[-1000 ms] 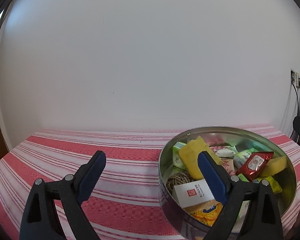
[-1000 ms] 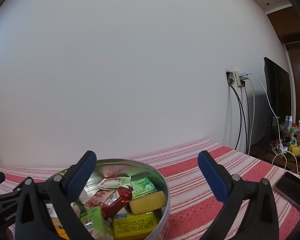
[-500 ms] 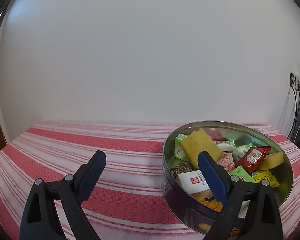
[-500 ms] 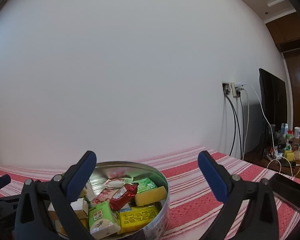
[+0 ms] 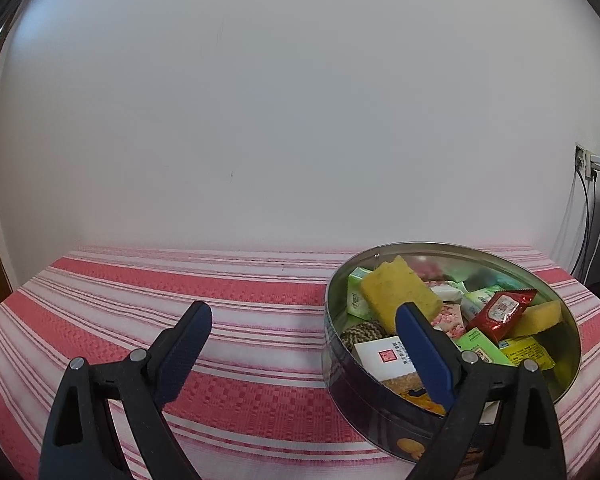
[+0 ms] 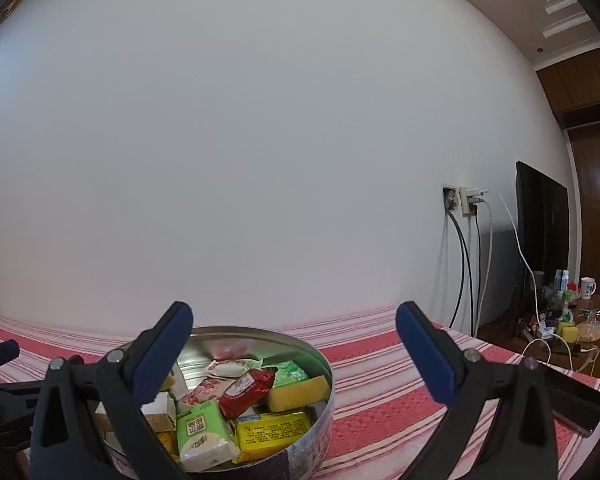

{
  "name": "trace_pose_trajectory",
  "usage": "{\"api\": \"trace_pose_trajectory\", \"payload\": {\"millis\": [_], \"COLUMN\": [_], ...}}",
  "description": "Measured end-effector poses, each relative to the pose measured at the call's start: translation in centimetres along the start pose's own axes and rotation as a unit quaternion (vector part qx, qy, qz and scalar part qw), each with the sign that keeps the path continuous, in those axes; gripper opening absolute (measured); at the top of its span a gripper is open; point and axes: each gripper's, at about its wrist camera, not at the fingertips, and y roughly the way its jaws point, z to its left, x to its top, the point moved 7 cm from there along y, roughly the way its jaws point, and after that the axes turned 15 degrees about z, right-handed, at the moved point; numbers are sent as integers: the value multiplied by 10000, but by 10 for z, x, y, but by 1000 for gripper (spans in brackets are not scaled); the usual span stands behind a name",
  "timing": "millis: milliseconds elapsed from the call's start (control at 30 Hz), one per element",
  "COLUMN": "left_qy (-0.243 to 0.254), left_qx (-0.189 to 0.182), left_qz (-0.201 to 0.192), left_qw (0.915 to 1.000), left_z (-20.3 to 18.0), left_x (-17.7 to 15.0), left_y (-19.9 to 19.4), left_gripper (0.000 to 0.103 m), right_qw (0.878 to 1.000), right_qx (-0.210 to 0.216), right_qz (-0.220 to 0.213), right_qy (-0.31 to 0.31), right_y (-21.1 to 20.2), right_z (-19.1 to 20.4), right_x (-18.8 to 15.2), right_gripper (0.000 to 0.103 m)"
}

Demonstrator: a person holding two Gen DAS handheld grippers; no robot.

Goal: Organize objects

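Both claws gape wide and empty: left gripper (image 5: 304,320) and right gripper (image 6: 294,322) flank the snack-filled tin (image 5: 556,292).

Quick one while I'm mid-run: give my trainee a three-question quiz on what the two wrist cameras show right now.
1. True or false: the left gripper is shut on a snack from the round tin.
2. Which item lies on top near the middle of the tin?
A. red packet
B. a blue mug
C. a banana
3. Fill in: the tin stands on a red and white striped ____.

Key
1. False. Both the left and the right gripper are open with nothing between the fingers.
2. A. It lies next to a yellow sponge.
3. Tablecloth.
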Motion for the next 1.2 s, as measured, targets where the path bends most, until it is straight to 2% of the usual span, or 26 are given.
{"api": "trace_pose_trajectory", "payload": {"millis": [433,467,533,1200], "left_qy": [398,403,385,91], "left_qx": [95,87,59,26], "left_qz": [-317,-345,-391,-318], "left_qw": [9987,9986,9985,9994], "left_z": [-17,-17,-17,-4], "left_x": [1,1,2,5], "left_y": [-10,-12,-14,-2], "left_gripper": [95,99,102,102], "right_qw": [9999,9999,9999,9999], "right_qx": [-52,-55,-56,-60], "right_qz": [111,112,109,116], "right_qy": [70,78,79,42], "right_y": [4,3,3,5], "right_z": [-1,-1,-1,7], "right_x": [-3,-3,-3,-6], "right_gripper": [103,103,103,103]}}
